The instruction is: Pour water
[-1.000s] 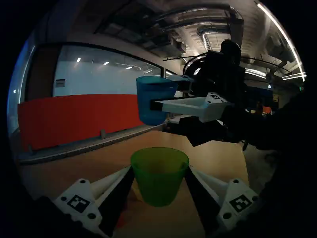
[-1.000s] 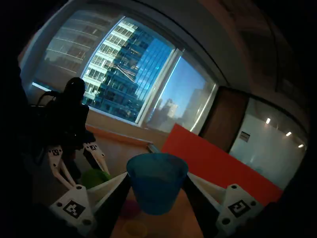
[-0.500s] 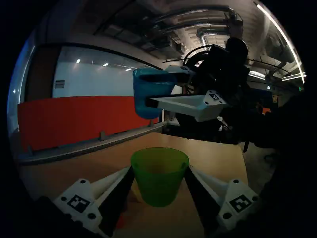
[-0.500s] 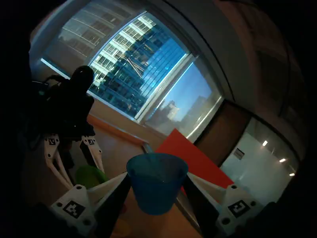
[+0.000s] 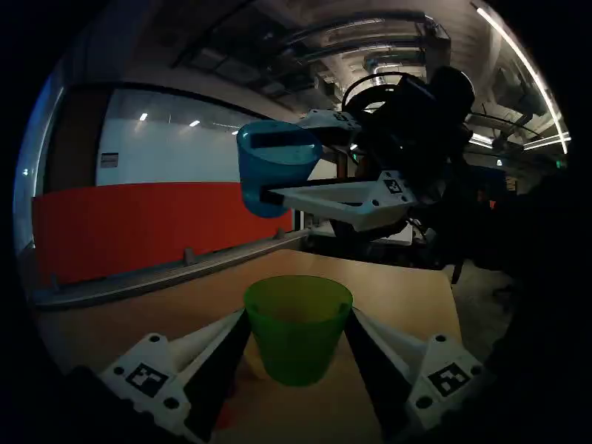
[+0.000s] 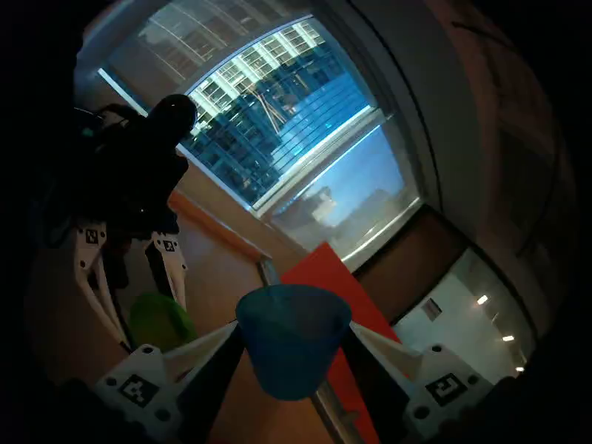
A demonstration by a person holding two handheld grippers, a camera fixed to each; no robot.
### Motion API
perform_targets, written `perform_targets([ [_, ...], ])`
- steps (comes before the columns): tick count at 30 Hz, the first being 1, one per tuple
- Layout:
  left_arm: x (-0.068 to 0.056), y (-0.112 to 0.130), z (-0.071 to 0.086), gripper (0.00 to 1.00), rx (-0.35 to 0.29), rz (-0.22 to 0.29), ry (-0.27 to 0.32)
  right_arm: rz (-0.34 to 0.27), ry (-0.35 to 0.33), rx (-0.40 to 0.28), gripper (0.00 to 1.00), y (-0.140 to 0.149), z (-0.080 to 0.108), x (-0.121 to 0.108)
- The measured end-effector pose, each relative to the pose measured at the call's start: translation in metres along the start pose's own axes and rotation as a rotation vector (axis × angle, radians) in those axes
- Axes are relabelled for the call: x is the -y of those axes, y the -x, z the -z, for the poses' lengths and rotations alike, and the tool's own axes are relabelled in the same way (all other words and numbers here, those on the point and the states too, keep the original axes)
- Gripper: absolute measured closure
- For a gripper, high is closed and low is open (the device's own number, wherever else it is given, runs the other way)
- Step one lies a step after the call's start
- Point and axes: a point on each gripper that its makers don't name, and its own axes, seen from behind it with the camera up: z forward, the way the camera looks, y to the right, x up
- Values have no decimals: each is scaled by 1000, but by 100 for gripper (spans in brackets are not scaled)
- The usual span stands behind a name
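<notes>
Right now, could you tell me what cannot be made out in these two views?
- Water level in the blue cup: its inside is too dark in both the left gripper view and the right gripper view.
- Inside of the green cup: the left gripper view has the rim nearly edge-on.
- Red thing low in the left gripper view: mostly hidden behind the left gripper.

In the left gripper view, open air separates the green cup [image 5: 298, 333] from the tilted blue cup [image 5: 265, 174] at 12 o'clock. The right gripper [image 5: 287, 159] crowds 1 o'clock; bare desk [image 5: 403, 285] lies beyond; a red partition [image 5: 133, 222] bounds 9 o'clock.
</notes>
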Motion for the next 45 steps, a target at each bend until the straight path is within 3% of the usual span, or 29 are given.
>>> perform_targets([
  [27,-5,1,-3,15,12,-9,16,220,20,36,12,8,-4,-11],
  [45,-8,2,-5,15,21,-17,28,304,51,40,12,5,-4,-22],
])
